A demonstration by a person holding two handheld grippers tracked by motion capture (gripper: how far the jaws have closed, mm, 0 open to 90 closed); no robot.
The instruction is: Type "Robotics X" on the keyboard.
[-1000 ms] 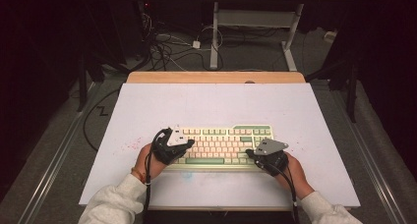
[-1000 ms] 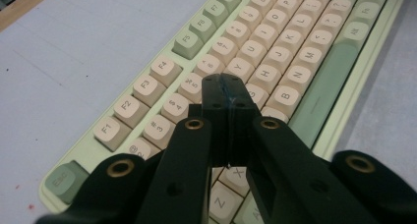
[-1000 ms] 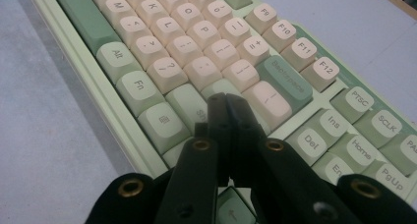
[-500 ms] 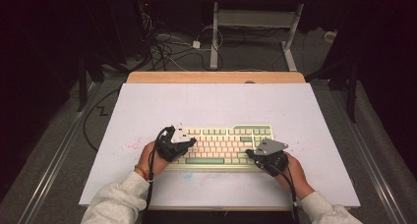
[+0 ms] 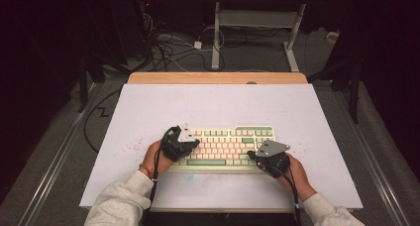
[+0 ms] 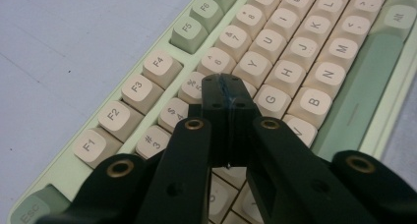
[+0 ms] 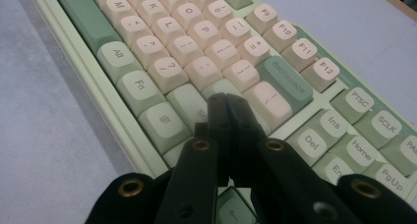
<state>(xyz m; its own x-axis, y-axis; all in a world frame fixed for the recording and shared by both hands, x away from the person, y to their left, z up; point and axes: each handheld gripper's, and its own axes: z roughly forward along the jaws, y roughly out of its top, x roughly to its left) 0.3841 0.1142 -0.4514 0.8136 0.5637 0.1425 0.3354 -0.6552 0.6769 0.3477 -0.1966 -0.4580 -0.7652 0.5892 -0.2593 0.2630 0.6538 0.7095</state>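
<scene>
With both jaws pressed together into blunt tips, the left hand-held gripper [image 6: 227, 89] and right hand-held gripper [image 7: 227, 106] poke keys on the keyboard [image 5: 225, 147], lying near-centre on the bench [image 5: 208, 102], like fingers typing.

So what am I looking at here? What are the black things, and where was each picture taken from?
A person holds a handheld two-jaw gripper in each hand: the left gripper and the right gripper. The high view looks down on a white-topped table with a green and cream keyboard on it. The other two pictures come from cameras riding on each gripper, looking along its black jaws. Both grippers' jaws are shut, holding nothing, with their tips poised over the keys, as if to type.
</scene>
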